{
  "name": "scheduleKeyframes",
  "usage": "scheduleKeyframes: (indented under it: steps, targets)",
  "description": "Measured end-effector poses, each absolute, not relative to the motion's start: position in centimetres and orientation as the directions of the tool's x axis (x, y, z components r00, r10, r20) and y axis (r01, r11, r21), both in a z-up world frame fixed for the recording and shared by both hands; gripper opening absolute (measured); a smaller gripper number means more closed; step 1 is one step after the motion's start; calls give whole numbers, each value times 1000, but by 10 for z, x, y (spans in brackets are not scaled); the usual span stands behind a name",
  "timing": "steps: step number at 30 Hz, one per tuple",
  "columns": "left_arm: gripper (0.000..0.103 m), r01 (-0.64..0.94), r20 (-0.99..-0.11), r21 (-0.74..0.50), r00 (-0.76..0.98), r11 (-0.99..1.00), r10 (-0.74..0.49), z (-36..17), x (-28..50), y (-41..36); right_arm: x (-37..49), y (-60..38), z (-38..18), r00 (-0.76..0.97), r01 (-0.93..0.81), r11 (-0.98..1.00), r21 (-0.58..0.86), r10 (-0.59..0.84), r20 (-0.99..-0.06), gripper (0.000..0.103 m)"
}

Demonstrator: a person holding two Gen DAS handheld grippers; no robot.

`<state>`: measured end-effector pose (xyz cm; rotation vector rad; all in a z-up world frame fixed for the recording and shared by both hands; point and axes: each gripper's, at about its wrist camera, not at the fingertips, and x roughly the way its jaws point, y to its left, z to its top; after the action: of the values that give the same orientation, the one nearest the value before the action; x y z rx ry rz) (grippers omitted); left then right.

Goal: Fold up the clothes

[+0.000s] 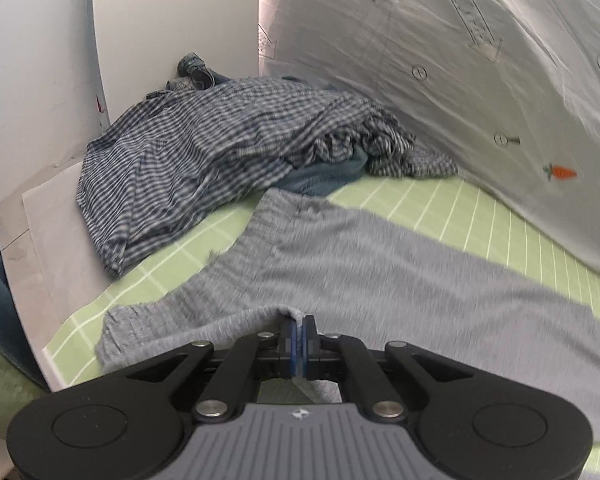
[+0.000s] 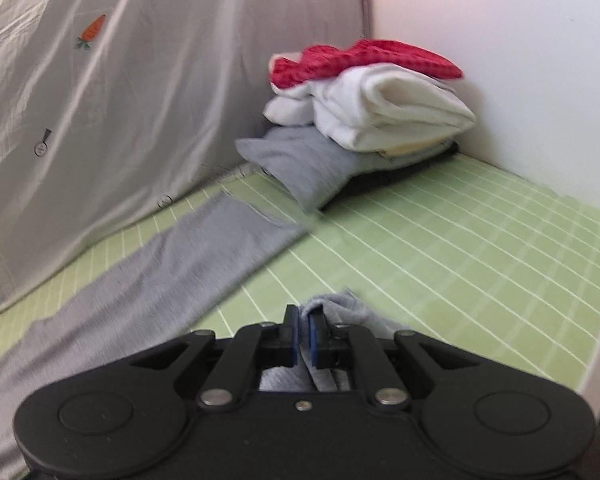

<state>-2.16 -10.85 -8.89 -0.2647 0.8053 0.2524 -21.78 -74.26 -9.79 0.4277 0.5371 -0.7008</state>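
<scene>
A grey knit garment [image 1: 360, 252] lies spread on the green grid mat [image 1: 440, 208]. My left gripper [image 1: 299, 324] is shut on a fold of its near edge. In the right wrist view the same grey garment [image 2: 172, 276] stretches toward the far left with a long sleeve or leg. My right gripper [image 2: 303, 316] is shut on a bunched grey edge of it [image 2: 340, 308], held just above the green grid mat [image 2: 460, 248].
A pile of blue striped and denim clothes [image 1: 220, 152] lies at the far left. A stack of folded clothes, red on white on grey [image 2: 364, 112], stands in the far corner. A white sheet with carrot prints [image 1: 460, 80] hangs behind, also in the right view [image 2: 80, 100].
</scene>
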Motion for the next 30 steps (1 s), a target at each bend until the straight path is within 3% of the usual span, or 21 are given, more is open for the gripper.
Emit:
scheduleKeyframes:
  steps: [12, 17, 19, 21, 22, 23, 24, 26, 30]
  targets:
    - [3, -348, -639, -164, 751, 923, 169, -47, 65, -129, -113, -769, -48, 748, 612, 775, 157, -501, -436, 5]
    - [4, -390, -685, -170, 707, 905, 176, -75, 151, -145, -4, -794, -71, 753, 575, 801, 170, -436, -492, 5]
    - [11, -443, -728, -169, 658, 881, 191, -96, 188, -150, 41, -799, -87, 736, 566, 809, 161, -407, -541, 7]
    - [17, -454, -770, -172, 615, 875, 168, -109, 205, -155, 82, -801, -107, 693, 562, 817, 133, -377, -614, 26]
    - [21, -459, -790, -173, 593, 871, 156, -116, 214, -158, 102, -802, -116, 670, 559, 821, 119, -362, -649, 48]
    - [33, -457, -804, -173, 577, 872, 143, -121, 221, -162, 108, -800, -121, 662, 557, 822, 115, -356, -660, 60]
    - [48, -428, -801, -165, 584, 888, 133, -122, 219, -169, 108, -797, -125, 662, 557, 823, 116, -354, -661, 64]
    - [62, -363, -799, -116, 587, 924, 131, -122, 208, -189, 94, -786, -132, 656, 553, 826, 104, -356, -666, 84]
    - [65, -220, -832, -55, 549, 974, 78, -130, 183, -225, 62, -763, -145, 618, 565, 822, 66, -369, -694, 85]
